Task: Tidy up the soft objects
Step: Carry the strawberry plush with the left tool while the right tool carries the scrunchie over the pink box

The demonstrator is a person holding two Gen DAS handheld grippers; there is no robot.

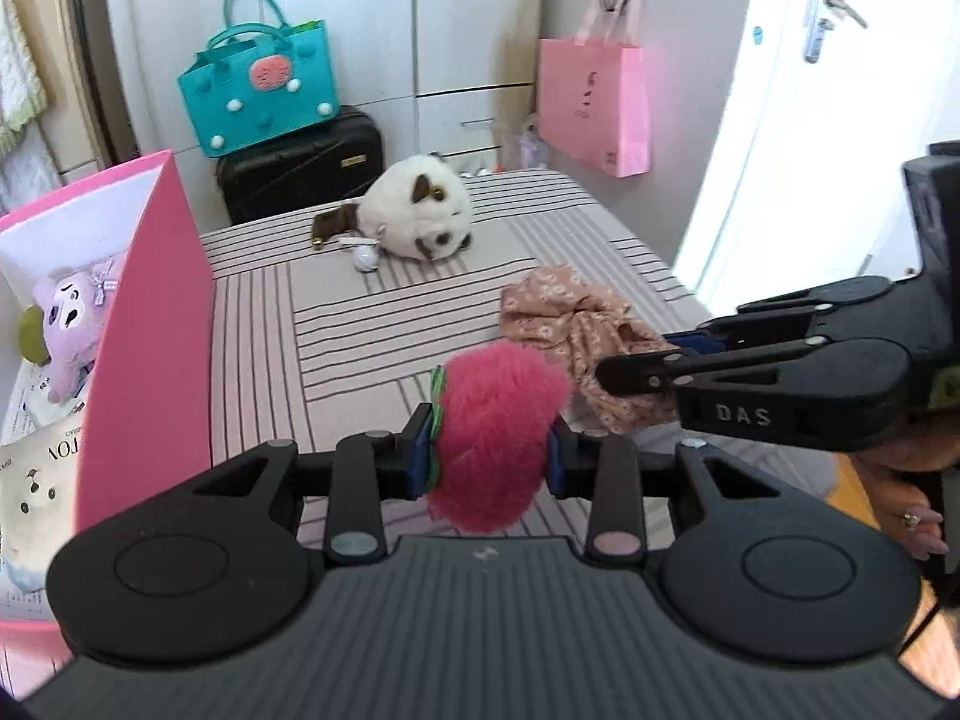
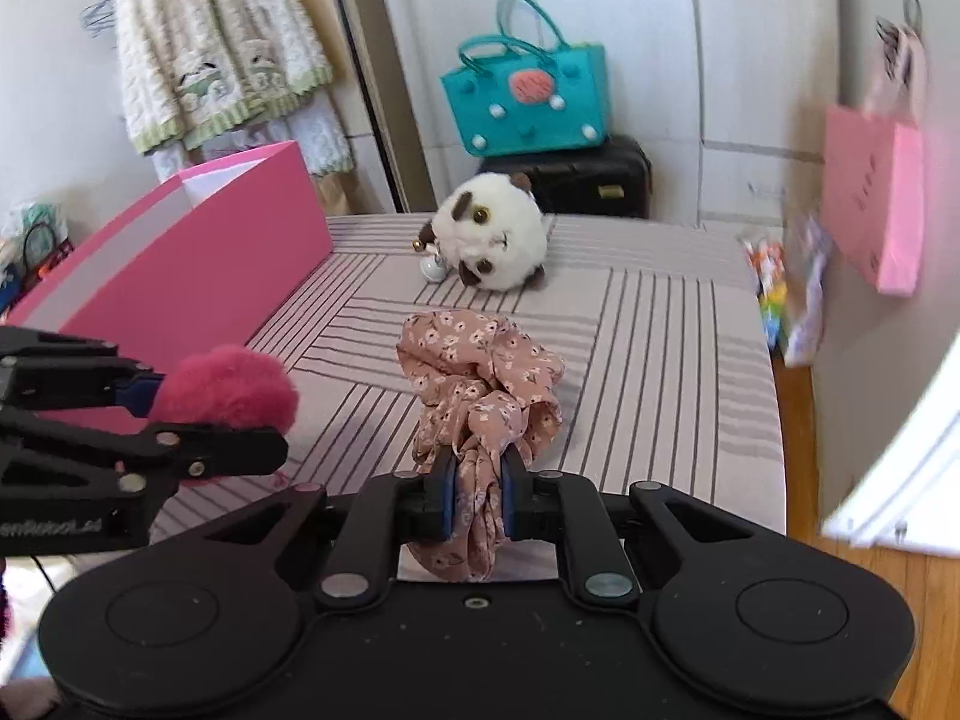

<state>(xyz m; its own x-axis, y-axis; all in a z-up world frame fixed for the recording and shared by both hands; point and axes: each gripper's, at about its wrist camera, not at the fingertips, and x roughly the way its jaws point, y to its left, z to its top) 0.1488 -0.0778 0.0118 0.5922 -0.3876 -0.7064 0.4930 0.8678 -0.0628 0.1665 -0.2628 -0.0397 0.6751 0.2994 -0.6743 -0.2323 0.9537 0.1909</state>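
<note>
A fluffy pink pompom (image 1: 492, 438) is clamped between the fingers of the left gripper (image 1: 489, 450), its long pile bulging out above and below the blue pads. A floral fabric scrunchie (image 2: 483, 396) is pinched in the right gripper (image 2: 477, 501), whose fingers are drawn tight together on a gathered fold; the rest of the loop trails onto the striped worktop (image 2: 660, 324). No earlier picture is given, so nothing is said of any jaw motion.

The step in hand is judged to be the carrying of both soft things to the open pink box (image 1: 150, 300) at the left, where a lilac plush toy (image 1: 69, 324) already lies. The scrunchie is best lifted fully clear before it is moved sideways, so that the hanging loop is not dragged or snagged. The pompom should be kept squeezed firmly, since fur compresses and may slip. The box wall is tall and stiff, so both loads need to be raised above its rim.

A round white plush cat (image 1: 420, 210) with brown patches rests farther back on the worktop, well apart from both grippers.
</note>
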